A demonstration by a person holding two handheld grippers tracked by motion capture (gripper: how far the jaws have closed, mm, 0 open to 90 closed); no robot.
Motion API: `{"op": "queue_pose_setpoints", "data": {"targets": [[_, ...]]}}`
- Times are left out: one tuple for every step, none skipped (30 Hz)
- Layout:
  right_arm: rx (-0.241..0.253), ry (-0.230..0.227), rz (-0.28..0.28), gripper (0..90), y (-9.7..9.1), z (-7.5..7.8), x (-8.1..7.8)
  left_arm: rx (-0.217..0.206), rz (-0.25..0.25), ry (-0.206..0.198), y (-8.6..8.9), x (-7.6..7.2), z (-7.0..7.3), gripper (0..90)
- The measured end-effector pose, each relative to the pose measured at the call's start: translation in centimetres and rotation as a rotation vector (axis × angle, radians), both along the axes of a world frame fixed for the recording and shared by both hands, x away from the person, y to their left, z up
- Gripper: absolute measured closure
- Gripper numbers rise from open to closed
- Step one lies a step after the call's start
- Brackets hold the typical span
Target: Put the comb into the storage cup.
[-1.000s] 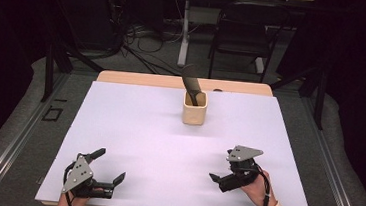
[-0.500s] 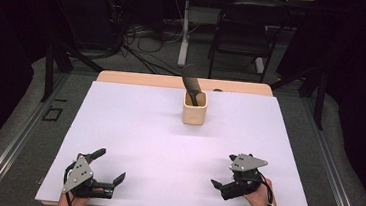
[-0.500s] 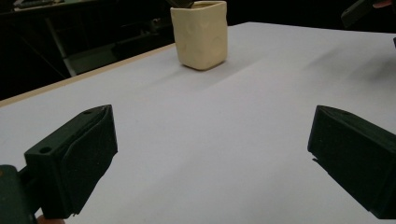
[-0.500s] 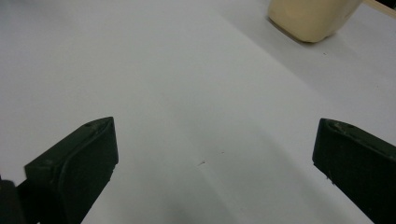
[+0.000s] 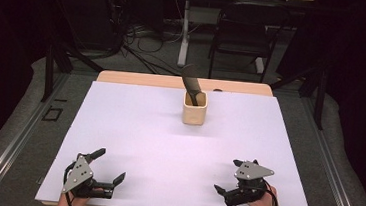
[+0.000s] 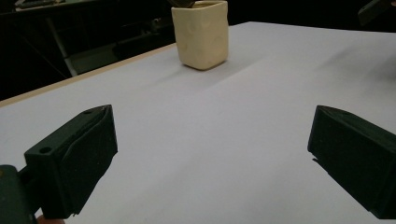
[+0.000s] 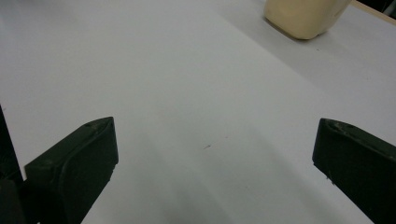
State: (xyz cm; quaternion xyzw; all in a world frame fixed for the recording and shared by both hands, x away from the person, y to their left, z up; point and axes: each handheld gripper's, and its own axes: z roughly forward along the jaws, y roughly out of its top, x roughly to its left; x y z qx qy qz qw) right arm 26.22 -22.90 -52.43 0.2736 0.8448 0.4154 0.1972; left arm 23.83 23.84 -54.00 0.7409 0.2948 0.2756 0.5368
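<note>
At the table's (image 5: 133,129) 7 o'clock corner the left gripper (image 5: 107,172) rests low, jaws spread wide and holding nothing. Toward 12 o'clock, well apart from both hands, a cream cup (image 5: 194,108) holds a dark utensil (image 5: 192,82) leaning up and left. At 5 o'clock the right gripper (image 5: 225,178) sits likewise spread and empty. A careless reach could, by judgement, catch the leaning handle and tip the cup.
</note>
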Motion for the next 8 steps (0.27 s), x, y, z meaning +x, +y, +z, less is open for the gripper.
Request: {"op": "queue_pose_setpoints", "data": {"targets": [[0.002,-0.002,0.002,0.0,-0.11,0.10,-0.14,0.001,0.001,0.001,0.00,0.00,0.00,1.3],[0.010,-0.009,-0.004,0.0,-0.17,0.16,-0.29,0.002,0.002,0.002,-0.02,0.01,-0.01,1.3],[0.013,-0.011,-0.004,0.0,-0.28,0.25,-0.44,0.005,0.002,0.001,-0.03,0.02,-0.02,1.4],[0.021,-0.020,-0.003,0.0,-0.36,0.30,-0.58,0.005,0.003,0.002,-0.04,0.02,-0.03,1.3],[0.024,-0.025,-0.003,0.0,-0.46,0.37,-0.74,0.006,0.003,0.003,-0.04,0.03,-0.04,1.3],[0.023,-0.031,-0.001,0.0,-0.56,0.45,-0.84,0.006,0.004,0.004,-0.06,0.04,-0.05,1.3],[0.027,-0.031,-0.005,0.0,-0.62,0.49,-0.95,0.008,0.004,0.004,-0.05,0.05,-0.06,1.3],[0.030,-0.036,-0.006,0.0,-0.73,0.53,-0.99,0.009,0.005,0.005,-0.06,0.05,-0.07,1.3]]}}
